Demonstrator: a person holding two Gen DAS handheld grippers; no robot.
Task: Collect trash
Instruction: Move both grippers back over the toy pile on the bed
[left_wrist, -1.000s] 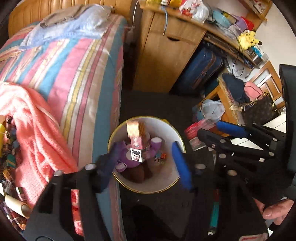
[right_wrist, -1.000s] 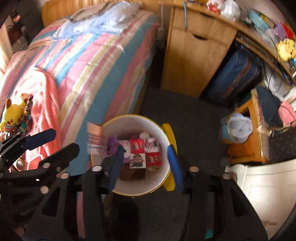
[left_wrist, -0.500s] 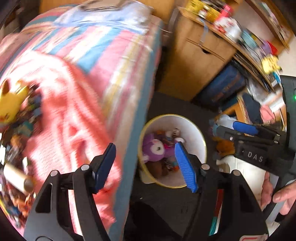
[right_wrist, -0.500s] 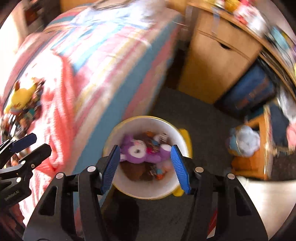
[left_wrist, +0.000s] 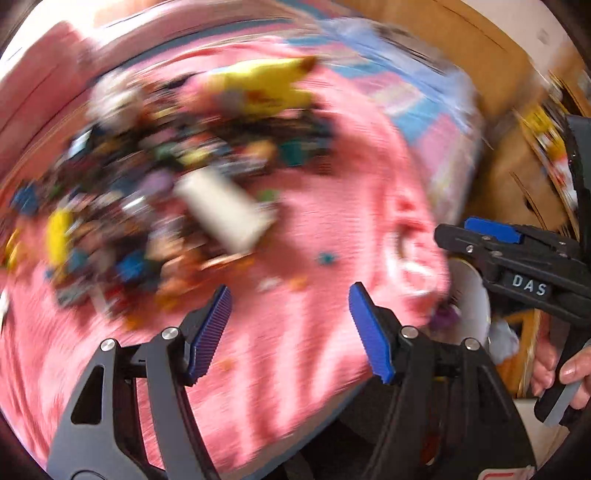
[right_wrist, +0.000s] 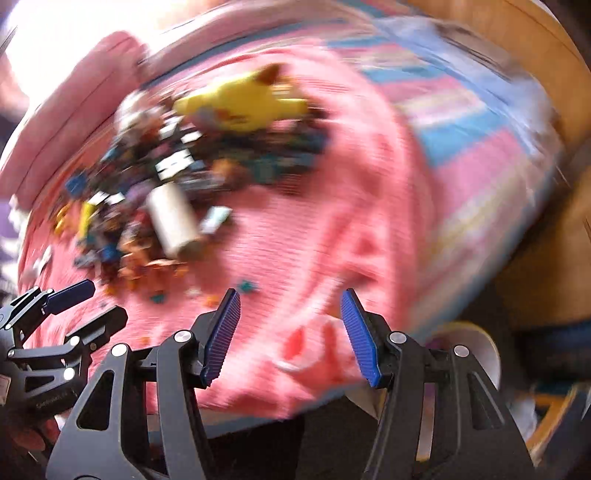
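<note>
While both views are smeared by motion blur, the layout is legible: the left gripper (left_wrist: 290, 332) and the right gripper (right_wrist: 290, 334) each hang with jaws spread apart and nothing between them, above a pink blanket (left_wrist: 295, 350) on the bed. The trash lies well ahead of both, a heap of small wrappers (right_wrist: 147, 192) with a pale cardboard tube (right_wrist: 173, 221) resting at its near edge and a yellow plush toy (right_wrist: 240, 103) at its far edge, touching the heap. The white bin (right_wrist: 476, 339) sits low at the right, beside the bed, partly hidden by the blanket's drooping edge. Likely hazards: the soft blanket may bunch between the blue pads (left_wrist: 208, 332) when a flat wrapper is pinched, dragging cloth and scattering the heap; the round tube may roll away from a glancing touch; the toy, being so close, may be taken as trash; and the two grippers, working near each other, may collide.
</note>
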